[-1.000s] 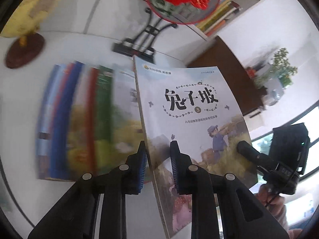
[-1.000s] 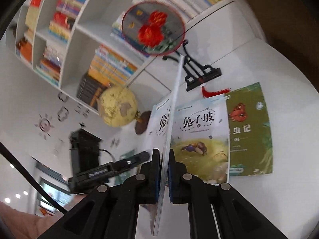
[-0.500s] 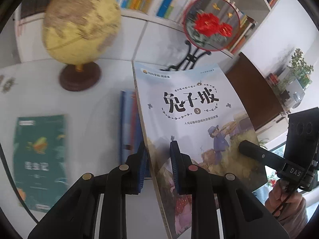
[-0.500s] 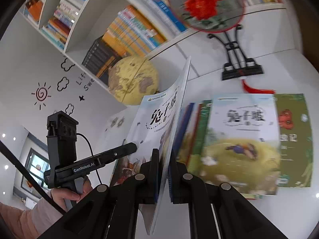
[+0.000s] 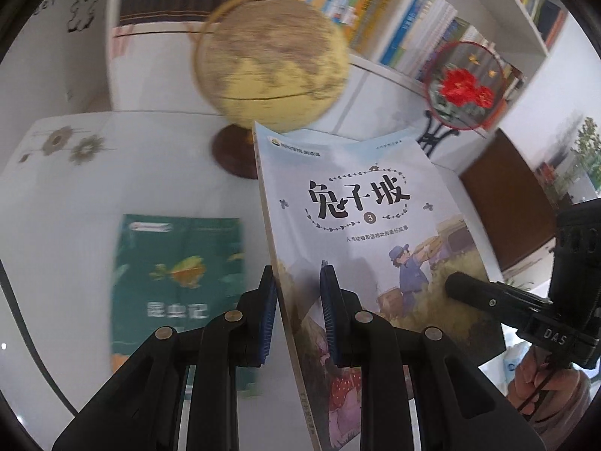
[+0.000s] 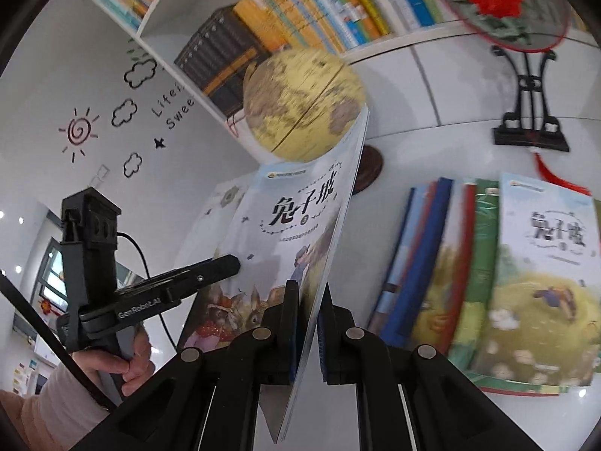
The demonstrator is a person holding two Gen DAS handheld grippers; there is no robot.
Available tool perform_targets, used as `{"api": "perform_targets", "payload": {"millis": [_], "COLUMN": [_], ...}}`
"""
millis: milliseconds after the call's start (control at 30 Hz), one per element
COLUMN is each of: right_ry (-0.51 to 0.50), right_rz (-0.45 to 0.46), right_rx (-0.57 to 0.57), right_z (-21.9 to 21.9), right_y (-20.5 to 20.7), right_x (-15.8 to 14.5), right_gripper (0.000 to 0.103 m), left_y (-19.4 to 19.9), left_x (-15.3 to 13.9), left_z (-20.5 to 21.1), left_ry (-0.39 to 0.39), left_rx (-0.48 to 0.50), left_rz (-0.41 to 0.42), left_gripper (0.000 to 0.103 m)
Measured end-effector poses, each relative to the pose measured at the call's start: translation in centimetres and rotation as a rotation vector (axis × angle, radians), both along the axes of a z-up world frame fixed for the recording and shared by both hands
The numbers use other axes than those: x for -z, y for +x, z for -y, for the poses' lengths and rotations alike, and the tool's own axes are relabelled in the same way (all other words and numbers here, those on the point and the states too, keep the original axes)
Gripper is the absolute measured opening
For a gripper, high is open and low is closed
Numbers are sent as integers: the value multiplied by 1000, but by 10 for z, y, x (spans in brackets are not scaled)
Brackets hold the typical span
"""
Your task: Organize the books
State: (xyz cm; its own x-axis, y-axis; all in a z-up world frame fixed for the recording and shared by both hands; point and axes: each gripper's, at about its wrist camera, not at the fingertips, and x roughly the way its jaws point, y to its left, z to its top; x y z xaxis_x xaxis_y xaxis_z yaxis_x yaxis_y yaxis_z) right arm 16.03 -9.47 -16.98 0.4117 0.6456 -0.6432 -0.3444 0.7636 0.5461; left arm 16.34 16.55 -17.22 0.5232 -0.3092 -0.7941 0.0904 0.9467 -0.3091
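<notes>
Gripping the pale-blue book (image 5: 360, 233) above the desk (image 5: 75, 195), I have my left gripper (image 5: 296, 312) and right gripper (image 6: 310, 323) both clamped on it; beyond lie a green book (image 5: 176, 282), then the globe (image 5: 270, 64) near the far edge.

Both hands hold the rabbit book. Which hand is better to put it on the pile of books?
Probably the right. The right gripper, shut on the rabbit book, has the pile lying just beside it. The left gripper, at the spine, sees only a green book, no pile.
</notes>
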Motion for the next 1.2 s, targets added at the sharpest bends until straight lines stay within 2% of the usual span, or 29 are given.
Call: {"api": "perform_targets", "payload": {"millis": [200, 300, 533, 800, 1200], "right_ry": [-72, -68, -127, -147, -157], "right_rz": [18, -3, -20, -96, -149], "right_rx": [-57, -57, -58, -36, -5], "right_z": [-59, -81, -120, -151, -171], "right_y": [1, 3, 2, 6, 13], "right_x": [2, 7, 27, 69, 103], "right_gripper": [9, 9, 10, 10, 10], "left_y": [-3, -4, -5, -4, 1], "left_x": [5, 10, 41, 74, 107], "left_z": [-44, -62, -91, -113, -127], "left_ry": [5, -3, 3, 35, 28], "left_rx": [-41, -47, -45, -60, -77], "left_rz": [-8, -17, -65, -115, -183], "left_gripper": [19, 19, 19, 19, 19]}}
